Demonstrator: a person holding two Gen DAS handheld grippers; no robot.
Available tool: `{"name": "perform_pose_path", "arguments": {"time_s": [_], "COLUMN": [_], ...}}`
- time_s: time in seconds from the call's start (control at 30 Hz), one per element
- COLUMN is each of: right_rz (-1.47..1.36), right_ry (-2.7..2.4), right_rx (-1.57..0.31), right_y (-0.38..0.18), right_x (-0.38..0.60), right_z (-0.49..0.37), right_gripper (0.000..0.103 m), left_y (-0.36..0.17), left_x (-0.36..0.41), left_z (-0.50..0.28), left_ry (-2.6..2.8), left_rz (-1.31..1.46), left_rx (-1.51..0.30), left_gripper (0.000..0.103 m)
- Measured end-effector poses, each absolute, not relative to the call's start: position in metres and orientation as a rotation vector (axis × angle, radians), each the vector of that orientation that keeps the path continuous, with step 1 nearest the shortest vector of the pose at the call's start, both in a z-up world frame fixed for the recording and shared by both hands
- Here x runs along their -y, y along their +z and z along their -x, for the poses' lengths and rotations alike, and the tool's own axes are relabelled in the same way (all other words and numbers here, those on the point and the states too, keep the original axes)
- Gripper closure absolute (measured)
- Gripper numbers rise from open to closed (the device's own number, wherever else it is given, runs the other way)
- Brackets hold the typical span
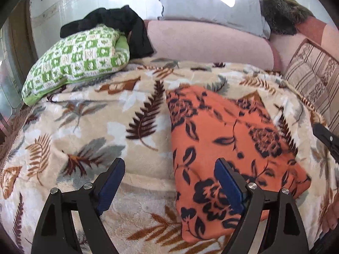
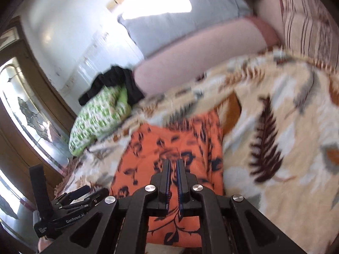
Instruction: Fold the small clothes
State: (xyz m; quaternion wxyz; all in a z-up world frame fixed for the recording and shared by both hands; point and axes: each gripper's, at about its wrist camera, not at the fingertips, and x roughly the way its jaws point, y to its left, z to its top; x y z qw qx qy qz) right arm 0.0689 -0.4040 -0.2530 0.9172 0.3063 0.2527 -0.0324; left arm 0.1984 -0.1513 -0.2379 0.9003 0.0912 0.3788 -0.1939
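Observation:
An orange cloth with dark floral print point(image 1: 228, 148) lies folded flat on the leaf-patterned blanket point(image 1: 84, 127). My left gripper point(image 1: 169, 167) is open and empty; its right finger hovers over the cloth's near left part. In the right wrist view, which is blurred, the same orange cloth point(image 2: 148, 148) lies below my right gripper point(image 2: 173, 160), whose jaws are nearly together with a thin gap and nothing between them. The right gripper's tip also shows at the right edge of the left wrist view point(image 1: 326, 137). The left gripper body shows in the right wrist view at lower left point(image 2: 70, 207).
A green-and-white checked pillow point(image 1: 78, 61) with a black garment point(image 1: 118, 25) on it lies at the back left. A pink bolster point(image 1: 211, 42), a pale blue pillow point(image 1: 201, 0) and a striped cushion point(image 1: 313, 78) line the back and right. A glass door point(image 2: 27, 116) stands left.

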Motion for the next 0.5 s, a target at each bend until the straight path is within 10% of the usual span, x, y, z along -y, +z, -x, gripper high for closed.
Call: {"name": "perform_pose_path", "arguments": {"time_s": [0.17, 0.23, 0.33, 0.5], "right_rz": [-0.604, -0.531, -0.488, -0.463], "right_ry": [-0.161, -0.207, -0.211, -0.169], "right_rx": [-0.494, -0.522, -0.472, -0.481], "right_y": [-0.243, -0.241, -0.236, -0.241], "right_x": [0.417, 0.414, 0.407, 0.405], "right_z": [-0.057, -0.062, -0.06, -0.079], "right_gripper": [0.091, 0.076, 0.025, 0.019], "left_y": [-0.223, -0.229, -0.247, -0.26], "left_x": [0.154, 0.152, 0.148, 0.148], "left_z": [-0.205, -0.209, -0.217, -0.234], "left_ry": [-0.403, -0.402, -0.396, -0.409], "left_rz": [-0.179, -0.178, -0.166, -0.172], "left_rx": [-0.735, -0.747, -0.784, -0.841], "left_gripper": [0.011, 0.011, 0.011, 0.011]}}
